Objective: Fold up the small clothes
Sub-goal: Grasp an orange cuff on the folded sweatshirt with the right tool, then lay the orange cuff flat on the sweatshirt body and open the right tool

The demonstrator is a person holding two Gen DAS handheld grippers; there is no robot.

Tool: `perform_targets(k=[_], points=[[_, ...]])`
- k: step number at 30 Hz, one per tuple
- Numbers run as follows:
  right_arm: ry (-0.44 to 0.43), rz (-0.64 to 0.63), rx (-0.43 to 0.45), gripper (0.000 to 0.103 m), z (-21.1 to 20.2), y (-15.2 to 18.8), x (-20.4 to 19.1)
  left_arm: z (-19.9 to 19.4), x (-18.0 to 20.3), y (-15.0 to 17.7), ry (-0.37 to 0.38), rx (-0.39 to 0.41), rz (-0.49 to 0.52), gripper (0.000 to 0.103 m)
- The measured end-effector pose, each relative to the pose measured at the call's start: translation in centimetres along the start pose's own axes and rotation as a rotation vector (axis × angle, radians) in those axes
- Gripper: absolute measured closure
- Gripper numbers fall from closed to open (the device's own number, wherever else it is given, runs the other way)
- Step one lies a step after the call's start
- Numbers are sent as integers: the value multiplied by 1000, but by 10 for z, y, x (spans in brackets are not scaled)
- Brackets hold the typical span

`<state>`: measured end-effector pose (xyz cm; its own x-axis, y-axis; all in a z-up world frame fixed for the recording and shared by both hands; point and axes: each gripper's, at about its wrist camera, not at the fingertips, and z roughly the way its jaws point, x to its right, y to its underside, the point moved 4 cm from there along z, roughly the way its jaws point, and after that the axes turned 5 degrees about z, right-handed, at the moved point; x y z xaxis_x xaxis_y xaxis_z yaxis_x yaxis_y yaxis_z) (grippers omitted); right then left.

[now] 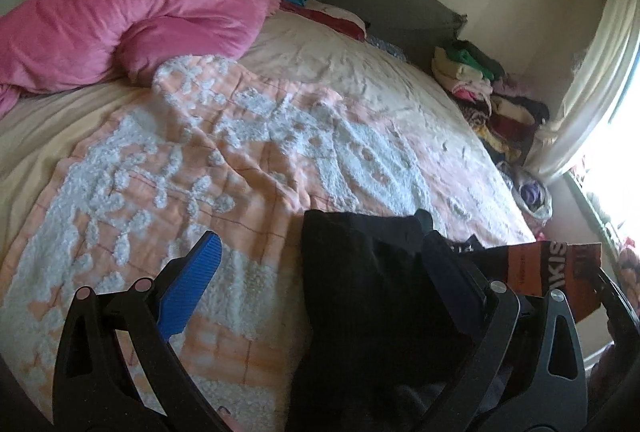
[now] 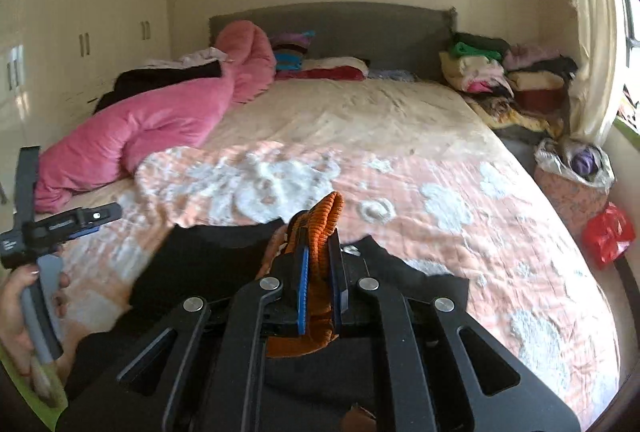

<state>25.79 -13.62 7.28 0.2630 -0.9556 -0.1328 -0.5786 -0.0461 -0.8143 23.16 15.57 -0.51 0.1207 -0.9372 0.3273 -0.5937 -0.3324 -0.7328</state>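
A small black garment (image 1: pixel 372 296) with an orange ribbed trim (image 2: pixel 326 220) lies at the near edge of the bed on the peach and white blanket (image 1: pixel 224 160). My right gripper (image 2: pixel 320 256) is shut on the orange trim and holds it up above the black cloth (image 2: pixel 208 256). My left gripper (image 1: pixel 320 256) is open; its left blue finger (image 1: pixel 192 284) is bare and the black cloth drapes over its right finger. It also shows in the right wrist view (image 2: pixel 76 222), at the left, held in a hand.
A pink comforter (image 2: pixel 152 124) lies bunched at the bed's left. Folded clothes (image 2: pixel 496 72) are piled at the far right by the headboard (image 2: pixel 360 28). A bag (image 2: pixel 572 176) and a red item (image 2: pixel 608 232) sit beside the bed, near the curtain (image 2: pixel 592 32).
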Motion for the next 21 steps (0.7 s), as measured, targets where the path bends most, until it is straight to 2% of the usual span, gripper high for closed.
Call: perform_targets(k=[7,21], points=[[52,69,-48,95,17,25,29,8,20,7,3,-25,69,9],[95,123,-101,95,29,54,44,29,52,28,7,-105,173,9]])
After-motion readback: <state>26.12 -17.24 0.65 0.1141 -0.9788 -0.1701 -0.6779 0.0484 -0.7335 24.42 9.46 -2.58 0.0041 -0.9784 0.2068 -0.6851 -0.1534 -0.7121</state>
